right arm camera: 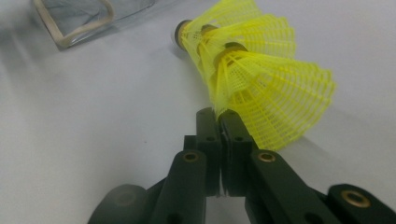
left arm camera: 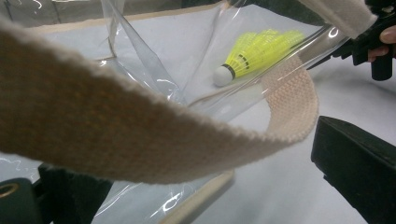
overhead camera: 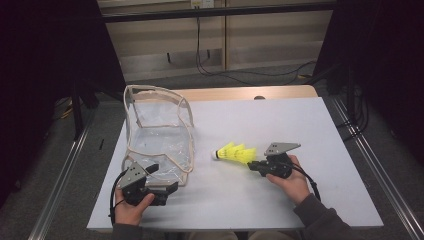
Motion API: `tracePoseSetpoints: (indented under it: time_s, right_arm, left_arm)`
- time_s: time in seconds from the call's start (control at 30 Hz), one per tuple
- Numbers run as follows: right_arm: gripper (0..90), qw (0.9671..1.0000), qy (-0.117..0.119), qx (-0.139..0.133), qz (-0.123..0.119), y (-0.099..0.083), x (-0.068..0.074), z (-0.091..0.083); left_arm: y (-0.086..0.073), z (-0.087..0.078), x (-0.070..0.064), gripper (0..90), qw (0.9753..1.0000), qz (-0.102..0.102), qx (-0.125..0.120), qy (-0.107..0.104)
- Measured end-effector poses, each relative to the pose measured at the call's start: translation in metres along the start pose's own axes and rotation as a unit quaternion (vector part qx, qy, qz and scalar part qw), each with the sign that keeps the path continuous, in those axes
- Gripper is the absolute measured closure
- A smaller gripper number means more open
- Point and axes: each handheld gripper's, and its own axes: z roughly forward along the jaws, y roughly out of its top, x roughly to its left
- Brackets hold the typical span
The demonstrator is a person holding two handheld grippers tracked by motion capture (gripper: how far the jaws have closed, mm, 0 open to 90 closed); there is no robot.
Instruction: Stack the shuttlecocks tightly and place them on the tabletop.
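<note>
**Light shuttlecocks, floppy bag**

From the high view we saw the yellow shuttlecocks (overhead camera: 236,152) nested in a stack on the white table (overhead camera: 280,200), just right of the clear bag (overhead camera: 157,135), with the right gripper (overhead camera: 253,164) at their skirt end and the left gripper (overhead camera: 170,186) at the bag's near rim.

In the left gripper view the jaws stood spread around the woven strap (left arm camera: 140,149); the film looked limp and slippery, so we judged the strap the surer hold.

In the right gripper view the jaws were pinched on the mesh skirt edge, which we judged feather-light but crushable.
</note>
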Motion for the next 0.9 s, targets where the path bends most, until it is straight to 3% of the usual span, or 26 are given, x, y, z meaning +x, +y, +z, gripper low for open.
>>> tracePoseSetpoints:
  time_s: [0.3, 0.73, 0.9]
  right_arm:
    - [90.0, 0.9996, 0.011, -0.017, -0.017, 0.0056, 0.0036, -0.0007]
    - [88.2, 0.9998, 0.016, -0.015, -0.003, 0.0027, 0.0032, 0.0049]
    - [79.0, 0.9998, 0.012, -0.013, 0.003, 0.0017, 0.0025, 0.0060]
  left_arm:
    - [-0.0001, 0.0002, 0.0000, 3.1, 1.0000, 0.000, 0.001, 0.001]
    - [-0.0004, 0.0002, 0.0003, 3.1, 1.0000, -0.002, -0.001, -0.001]
    - [-0.0006, 0.0002, 0.0004, 3.1, 1.0000, -0.003, -0.002, -0.001]
